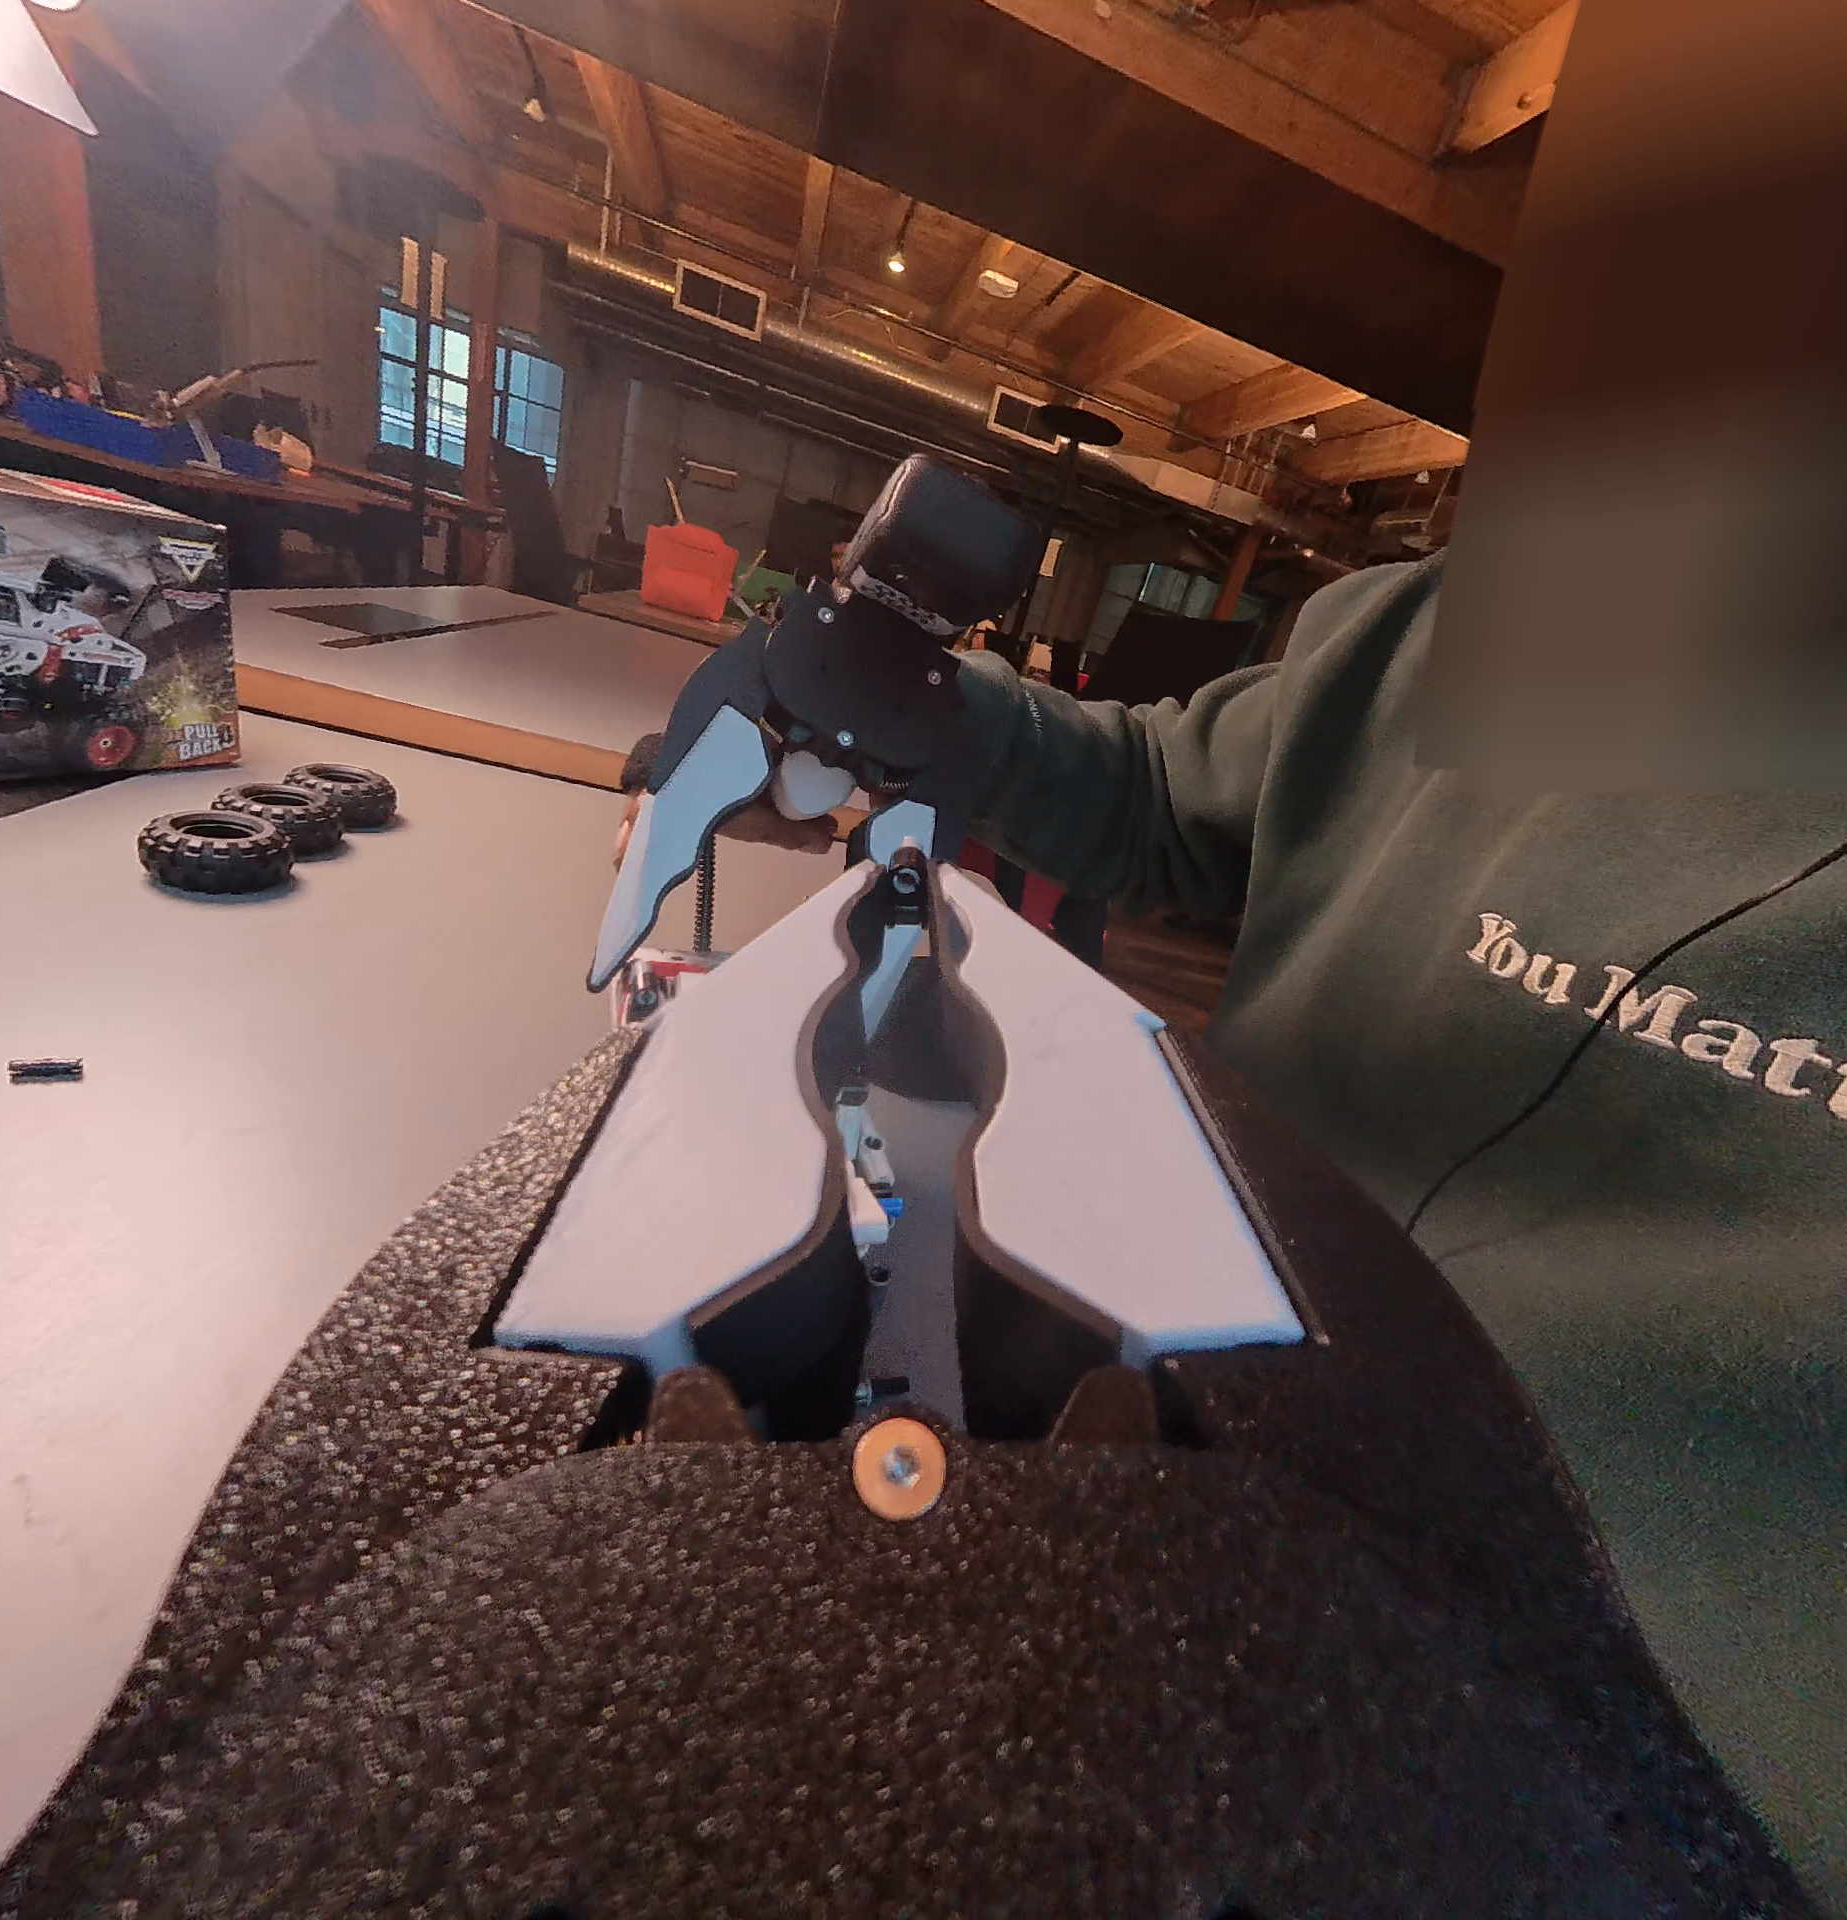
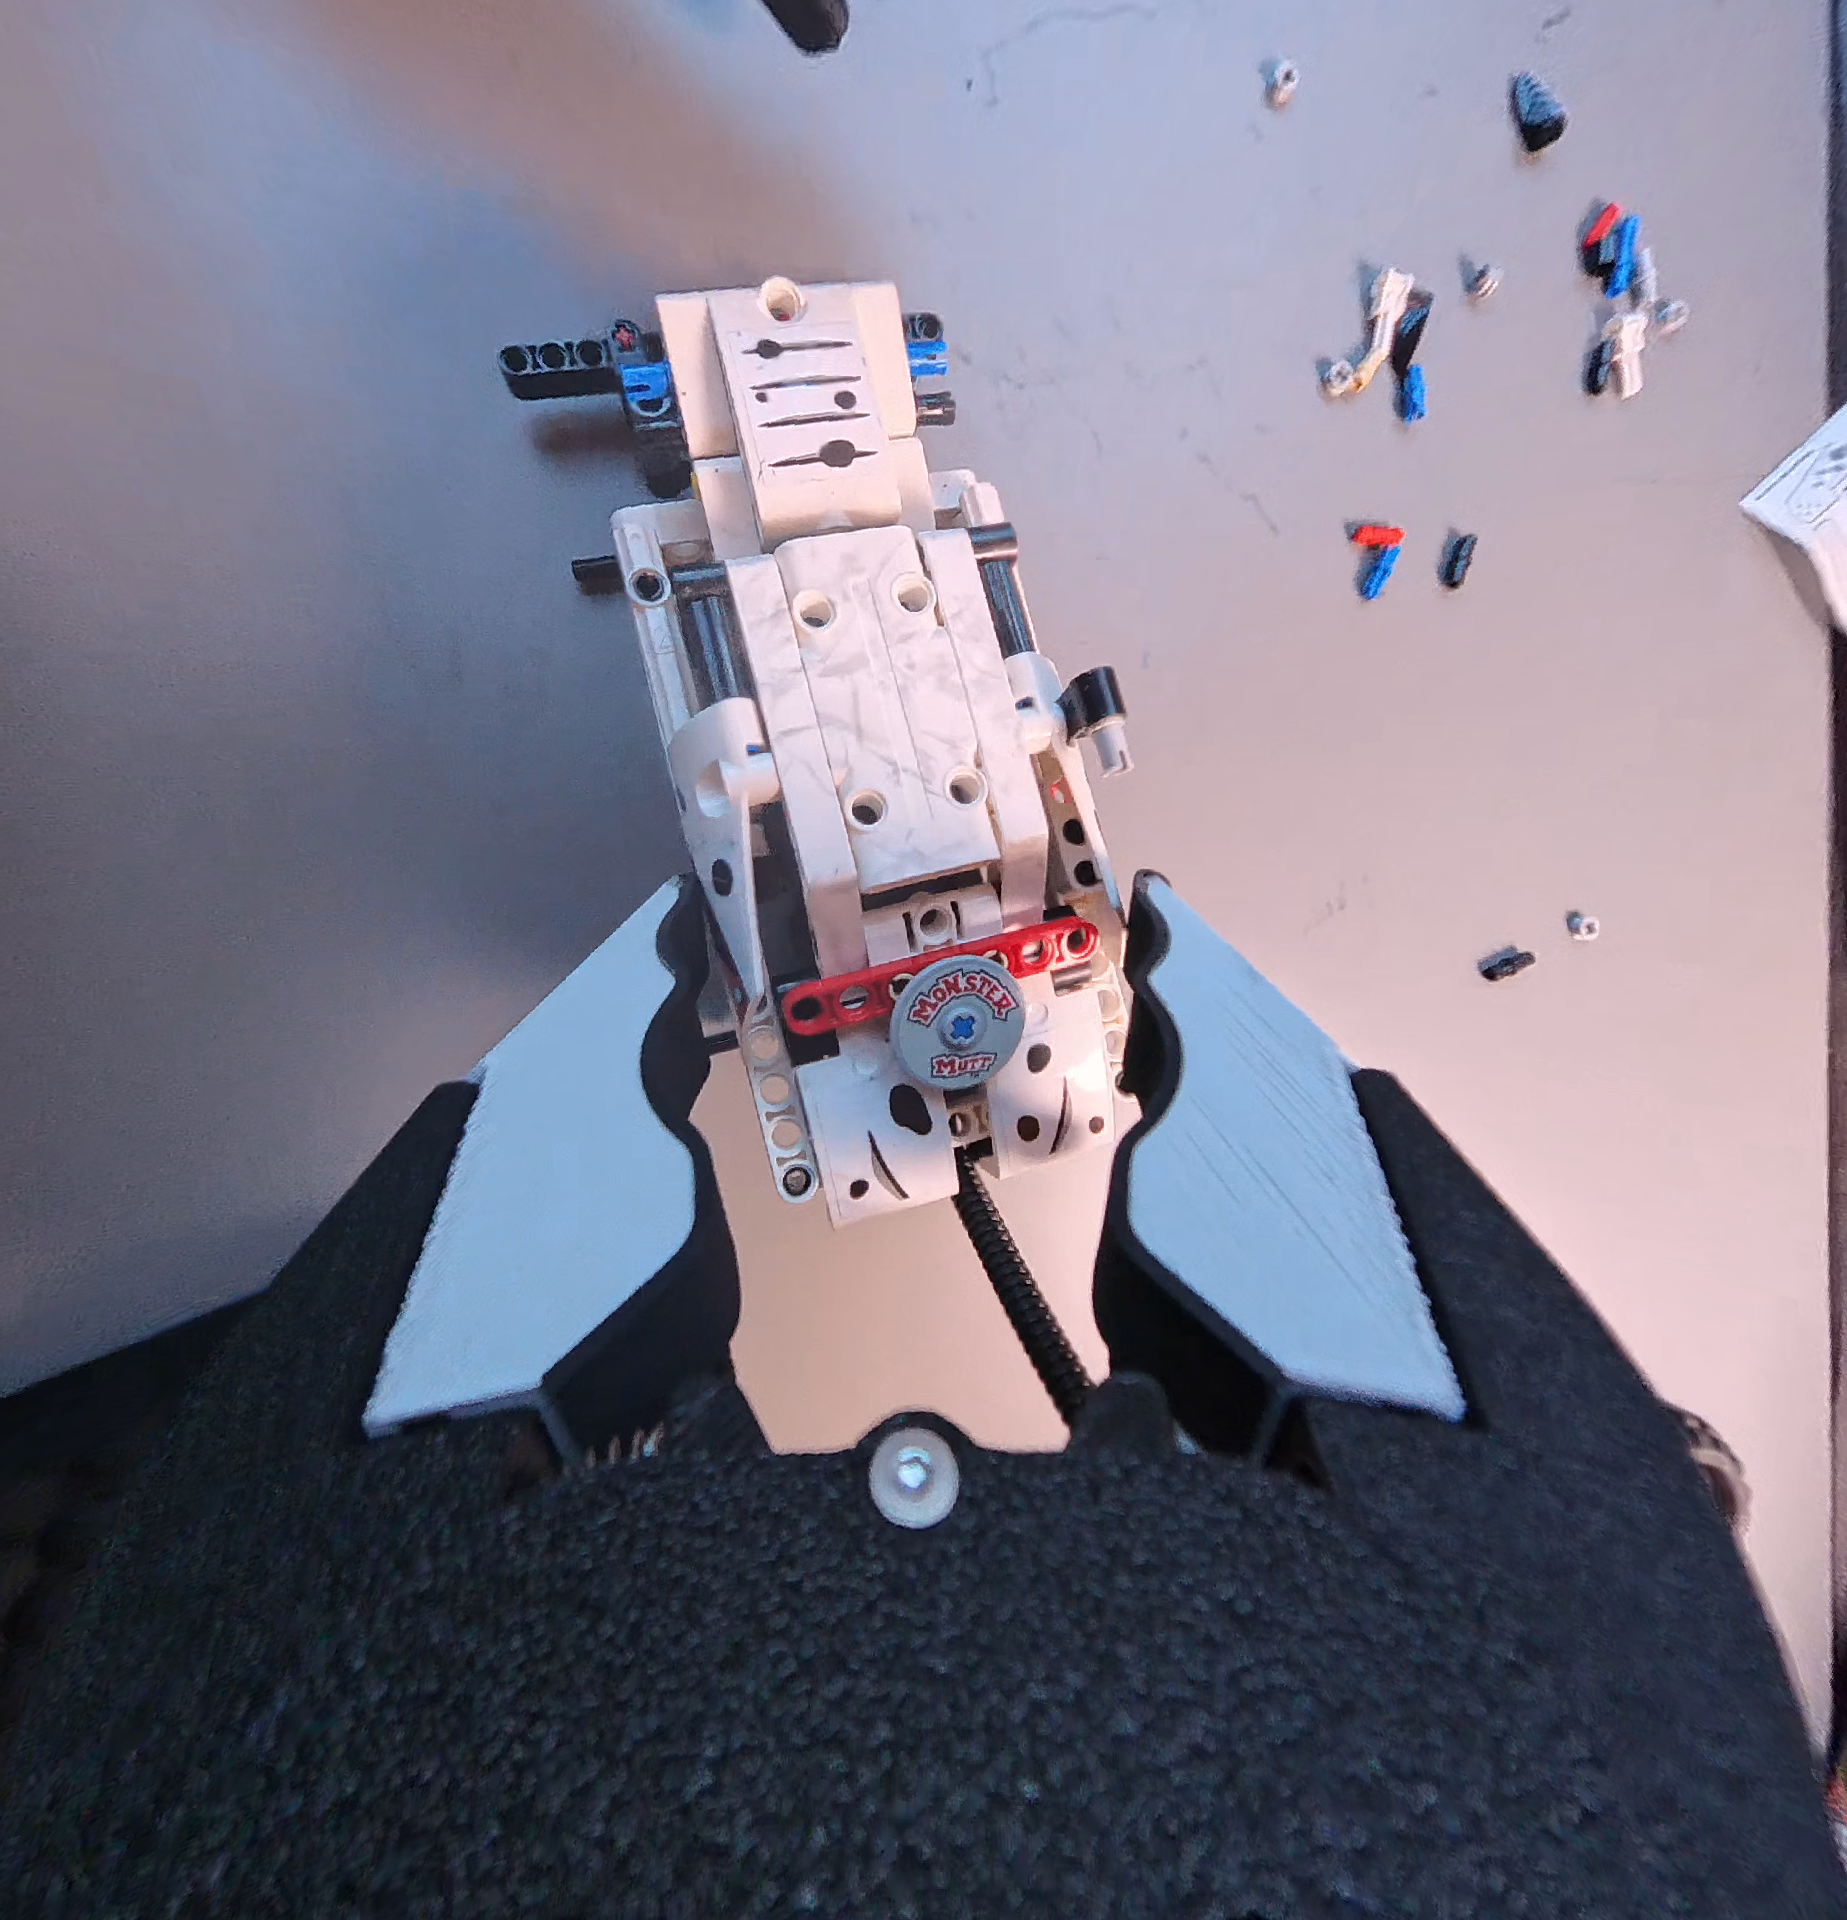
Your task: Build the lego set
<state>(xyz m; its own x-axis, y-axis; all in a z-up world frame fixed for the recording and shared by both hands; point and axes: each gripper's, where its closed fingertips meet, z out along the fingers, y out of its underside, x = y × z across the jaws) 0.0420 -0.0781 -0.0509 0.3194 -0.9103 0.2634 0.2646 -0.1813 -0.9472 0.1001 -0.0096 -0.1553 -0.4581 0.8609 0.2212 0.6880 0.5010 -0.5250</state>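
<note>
Right gripper (image 2: 914,1039) clamped on the truck body (image 2: 867,748), left gripper (image 1: 891,904) pinching 1 small black pin (image 1: 906,868), easily dropped or misaligned if tilted.

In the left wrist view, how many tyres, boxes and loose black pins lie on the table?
Tyres: 3
Box: 1
Black pin: 1
Total: 5

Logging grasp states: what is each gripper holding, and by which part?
Right gripper: lego truck, clamped across its sides at the red beam end. Left gripper: nearly shut, cannot tell if it holds anything.
</note>
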